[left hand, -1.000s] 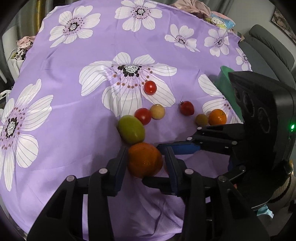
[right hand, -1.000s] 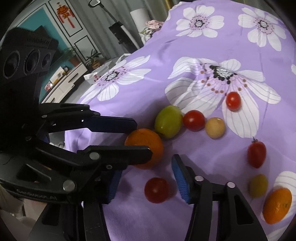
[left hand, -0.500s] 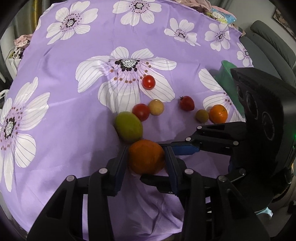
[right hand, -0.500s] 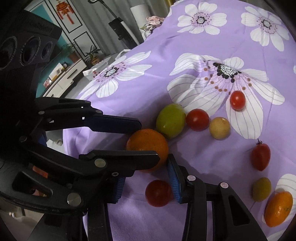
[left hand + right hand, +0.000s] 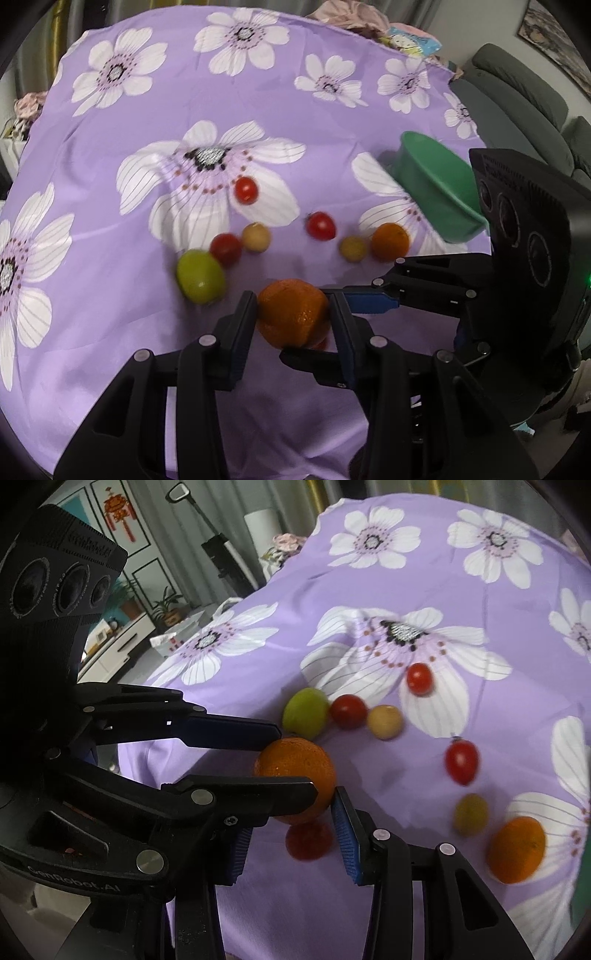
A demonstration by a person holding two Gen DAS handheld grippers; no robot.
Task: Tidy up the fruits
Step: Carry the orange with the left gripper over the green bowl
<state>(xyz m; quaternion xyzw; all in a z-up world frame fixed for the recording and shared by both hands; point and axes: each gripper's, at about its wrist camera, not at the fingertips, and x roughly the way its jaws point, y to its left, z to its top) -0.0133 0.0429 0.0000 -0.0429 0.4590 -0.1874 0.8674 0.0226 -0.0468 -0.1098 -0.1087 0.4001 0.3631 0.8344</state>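
My left gripper (image 5: 293,314) is shut on a large orange (image 5: 293,314) and holds it above the purple flowered cloth; the same orange (image 5: 295,775) shows between its fingers in the right wrist view. My right gripper (image 5: 291,843) is open, its jaws on either side of a red tomato (image 5: 308,840) on the cloth, just below the held orange. A green fruit (image 5: 199,275), red tomatoes (image 5: 246,189), yellowish fruits (image 5: 256,237) and a small orange (image 5: 389,242) lie on the cloth. A green bowl (image 5: 436,192) stands at the right.
The cloth-covered table (image 5: 110,147) drops off at its near edge. A grey sofa (image 5: 517,92) is behind the bowl. Clothes and a soft toy (image 5: 410,37) lie at the far edge. The right gripper's body (image 5: 517,258) is close by on the right.
My left gripper has lifted the large orange off the cloth and moved it right, away from the green fruit. My right gripper has moved in around the red tomato.
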